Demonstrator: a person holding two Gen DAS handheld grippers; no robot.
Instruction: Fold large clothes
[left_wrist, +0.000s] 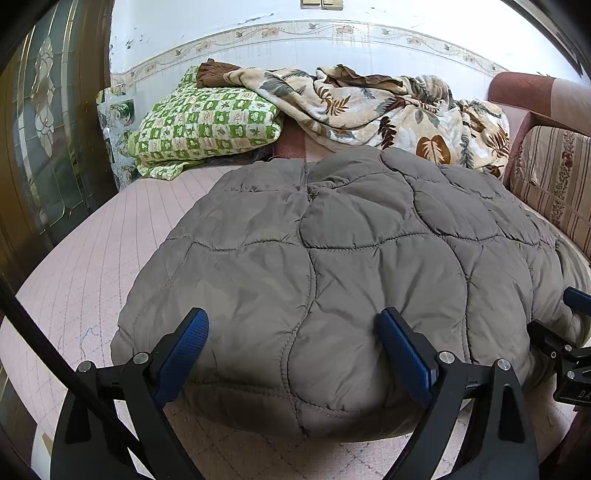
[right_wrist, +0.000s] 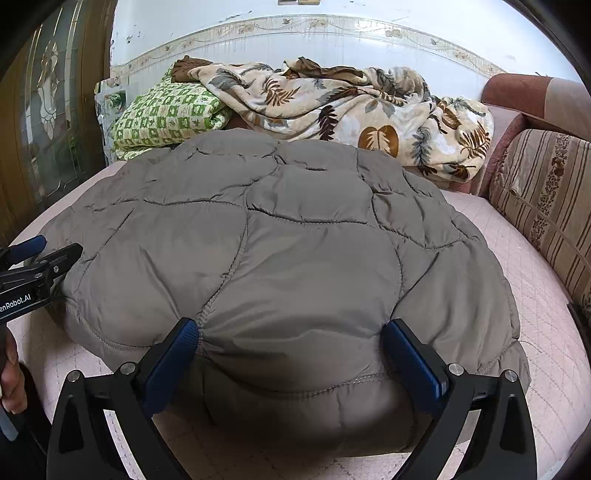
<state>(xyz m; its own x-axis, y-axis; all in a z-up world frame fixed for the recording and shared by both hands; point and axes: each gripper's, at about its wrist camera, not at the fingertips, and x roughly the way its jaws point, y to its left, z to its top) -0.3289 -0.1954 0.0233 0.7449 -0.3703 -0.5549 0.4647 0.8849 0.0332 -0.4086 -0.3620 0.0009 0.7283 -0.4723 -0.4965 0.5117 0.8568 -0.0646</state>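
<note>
Both my grippers wide open over the near edge of the gray quilted jacket (left_wrist: 314, 258) on the pink bed; left gripper (left_wrist: 291, 332) and right gripper (right_wrist: 291, 343) straddle padding, gripping nothing. Only the right view shows my hand (right_wrist: 11, 380).

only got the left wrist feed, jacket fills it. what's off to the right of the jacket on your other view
Observer: In the right wrist view, bare pink bed cover lies between the grey quilted jacket and a striped cushion.
Operator: right gripper on the jacket or not
Observer: The right gripper is open, its blue pads straddling the near edge, which bulges up between them.
Operator: anything else near my gripper
Observer: A hand shows at that view's left edge, below the left gripper.
</note>
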